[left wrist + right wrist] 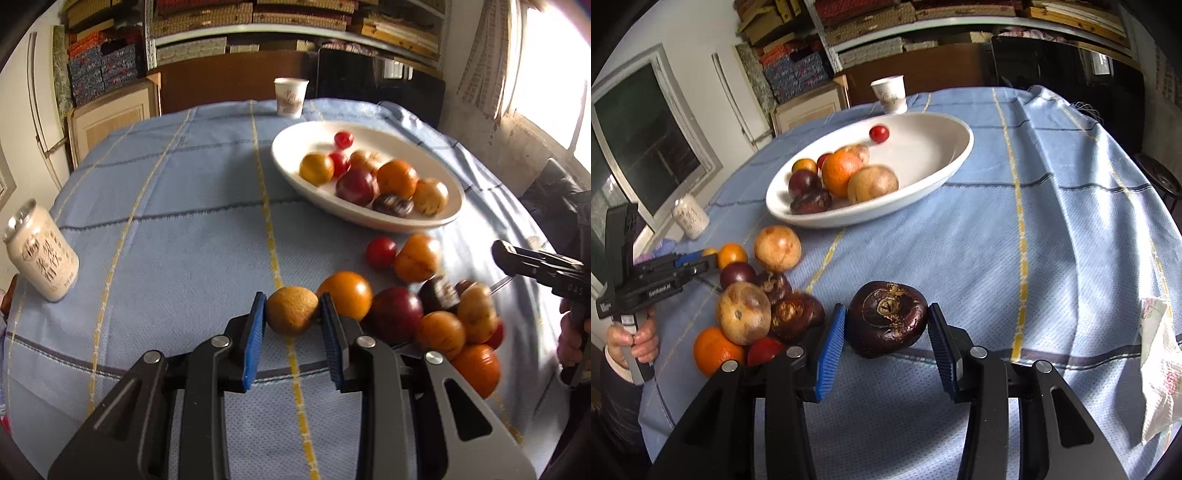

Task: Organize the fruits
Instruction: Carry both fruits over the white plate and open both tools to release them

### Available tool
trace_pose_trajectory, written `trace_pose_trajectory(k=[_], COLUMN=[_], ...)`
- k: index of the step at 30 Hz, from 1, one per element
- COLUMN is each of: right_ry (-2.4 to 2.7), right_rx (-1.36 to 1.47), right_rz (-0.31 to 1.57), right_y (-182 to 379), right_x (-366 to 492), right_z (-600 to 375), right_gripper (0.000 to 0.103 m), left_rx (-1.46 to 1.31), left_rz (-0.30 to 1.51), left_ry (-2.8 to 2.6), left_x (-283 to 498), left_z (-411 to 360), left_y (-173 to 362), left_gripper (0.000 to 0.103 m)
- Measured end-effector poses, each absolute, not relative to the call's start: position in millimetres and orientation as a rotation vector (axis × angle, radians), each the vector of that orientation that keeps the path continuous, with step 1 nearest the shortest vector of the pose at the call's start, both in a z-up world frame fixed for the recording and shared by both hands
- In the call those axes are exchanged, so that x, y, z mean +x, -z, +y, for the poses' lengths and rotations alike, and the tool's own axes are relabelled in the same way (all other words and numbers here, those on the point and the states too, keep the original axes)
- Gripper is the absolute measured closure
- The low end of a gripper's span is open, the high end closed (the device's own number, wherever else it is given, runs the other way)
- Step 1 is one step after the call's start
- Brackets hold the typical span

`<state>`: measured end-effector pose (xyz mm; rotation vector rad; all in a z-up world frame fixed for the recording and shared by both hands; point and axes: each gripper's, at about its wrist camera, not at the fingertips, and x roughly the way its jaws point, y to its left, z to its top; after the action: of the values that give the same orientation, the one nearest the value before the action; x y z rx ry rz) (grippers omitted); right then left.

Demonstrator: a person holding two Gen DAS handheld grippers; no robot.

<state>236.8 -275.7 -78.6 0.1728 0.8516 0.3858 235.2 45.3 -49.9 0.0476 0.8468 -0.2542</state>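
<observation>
Both tongs are loaded: your left gripper (291,314) pinches a tan round fruit (291,310), pads touching both its sides, and your right gripper (886,328) is closed partway around a dark wrinkled fruit (887,318). Ahead of both lies the white oval bowl (436,218), long axis slanting away; from the right tongs it sits ahead-left, seemingly the nearer. Loose fruit pile (436,306) lies between the tongs.

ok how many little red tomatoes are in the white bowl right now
2. One cherry tomato sits alone at the far side of the white bowl; the second tomato is tucked beside the yellow fruit in the pile. Bigger fruit may hide more.
</observation>
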Motion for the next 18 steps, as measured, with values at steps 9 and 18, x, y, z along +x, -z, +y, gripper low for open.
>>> trace_pose_trajectory(k=[9,18], right_ry=[-0.446,-0.333], right_rx=[0.257,0.227], right_rz=[0.68,0.727], right_y=[28.7,47.5], right_x=[267.7,338.1], right_z=[-267.7,-258.7], right_gripper=[0.057,0.057], left_rx=[0.005,0.083], left_rz=[0.814,0.882], left_ry=[0.392,0.356], left_x=[291.5,369.9], left_z=[5.1,-51.5], left_y=[-4.9,13.7], left_gripper=[0.074,0.07])
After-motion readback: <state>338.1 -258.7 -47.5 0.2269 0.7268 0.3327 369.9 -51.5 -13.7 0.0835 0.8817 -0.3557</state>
